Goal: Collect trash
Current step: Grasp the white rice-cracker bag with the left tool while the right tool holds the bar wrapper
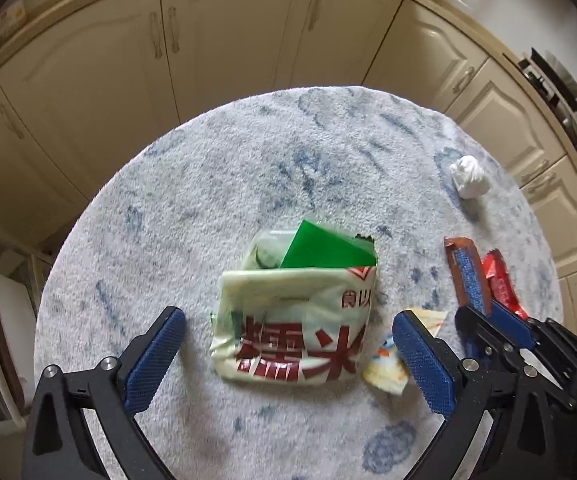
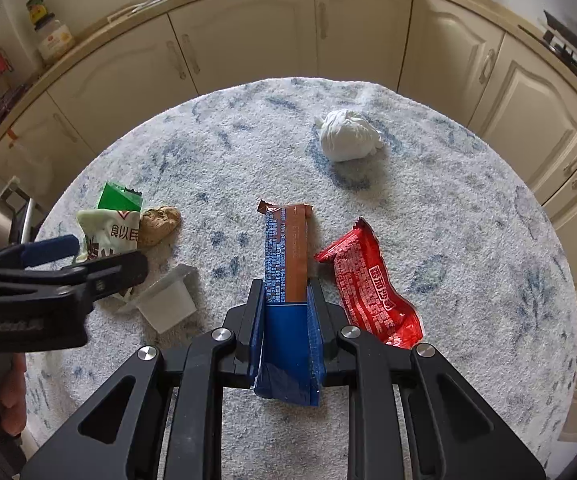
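Right wrist view shows my right gripper (image 2: 286, 300) closed on the blue-and-brown bar wrapper (image 2: 286, 254), its near end pinched between the blue pads while the rest lies forward along the pale blue-flecked rug (image 2: 468, 240). Just right of it a red wrapper (image 2: 368, 284) lies crumpled on the rug, close beside the gripper's finger. Farther out, a white crumpled tissue (image 2: 346, 134) sits alone. To the left I see a clear plastic cup (image 2: 166, 300) tipped on its side, a brown lump (image 2: 159, 224) touching the pale green snack bag (image 2: 106, 236), and my left gripper (image 2: 72, 258) reaching over that bag.

From the left wrist, my left gripper (image 1: 288, 354) stands wide open, a finger on each side of the pale green snack bag (image 1: 292, 320), and the pads do not touch it. A green packet (image 1: 324, 250) sticks out of the bag's torn top. A small yellow-and-white wrapper (image 1: 386, 366) lies just inside the right finger. The right gripper (image 1: 488, 312) shows at the right edge, clamped on the bar wrapper (image 1: 466, 272), with cream kitchen cabinets (image 1: 228, 40) beyond the rug.
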### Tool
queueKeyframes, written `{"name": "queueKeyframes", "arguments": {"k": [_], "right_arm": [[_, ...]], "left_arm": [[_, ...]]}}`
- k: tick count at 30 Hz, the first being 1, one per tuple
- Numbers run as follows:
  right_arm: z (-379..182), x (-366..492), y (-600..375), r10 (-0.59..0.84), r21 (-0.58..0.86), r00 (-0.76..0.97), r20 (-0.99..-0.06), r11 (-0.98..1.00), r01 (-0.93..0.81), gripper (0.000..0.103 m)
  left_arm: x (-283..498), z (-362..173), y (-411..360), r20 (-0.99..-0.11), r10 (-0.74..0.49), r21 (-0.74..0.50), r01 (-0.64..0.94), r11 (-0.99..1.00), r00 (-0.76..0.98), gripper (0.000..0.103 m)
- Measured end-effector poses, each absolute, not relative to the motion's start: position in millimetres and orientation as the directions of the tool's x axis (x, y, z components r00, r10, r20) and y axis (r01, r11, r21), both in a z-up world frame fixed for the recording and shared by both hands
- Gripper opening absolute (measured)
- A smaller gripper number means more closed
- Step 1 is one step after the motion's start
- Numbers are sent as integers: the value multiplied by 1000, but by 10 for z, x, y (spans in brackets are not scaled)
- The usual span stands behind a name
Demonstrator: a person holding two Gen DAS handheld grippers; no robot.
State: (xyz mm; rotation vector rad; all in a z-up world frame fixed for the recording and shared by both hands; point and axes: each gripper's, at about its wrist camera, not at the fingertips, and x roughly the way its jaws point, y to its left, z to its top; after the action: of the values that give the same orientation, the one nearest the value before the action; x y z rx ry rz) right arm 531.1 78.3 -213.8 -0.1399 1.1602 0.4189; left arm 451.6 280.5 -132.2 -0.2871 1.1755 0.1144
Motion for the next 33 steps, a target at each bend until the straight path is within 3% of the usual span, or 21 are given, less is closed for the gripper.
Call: {"name": "queueKeyframes", "arguments": {"k": [1,2,3,18,33], "right_arm": [[-2141,5313,784,249,106,334,-909,914,-392,19],[-2144,5313,780,252,108,334,-908,912,-395,19],[-2144,5314,774,256,111,332,-908,910,-398,19],[-2012,5194,834,287,140,327,-900,903,-406,19],[-1653,4581,387,266,124,401,-876,930,-345,19]], "left_arm": [[4541,-1338,2775,-921,-39,-134,-222,966,388,99],[4538,-1335,2751,-919,-3,-97,-219,971,395,88],[4510,-1322,2730,-915,29,-66,-220,973,402,67],[4140,-1178,2805,-921,-17,-102,-198,975,390,65],[3407,-617,2407,-890,-28,-87,-109,990,456,65]]}}
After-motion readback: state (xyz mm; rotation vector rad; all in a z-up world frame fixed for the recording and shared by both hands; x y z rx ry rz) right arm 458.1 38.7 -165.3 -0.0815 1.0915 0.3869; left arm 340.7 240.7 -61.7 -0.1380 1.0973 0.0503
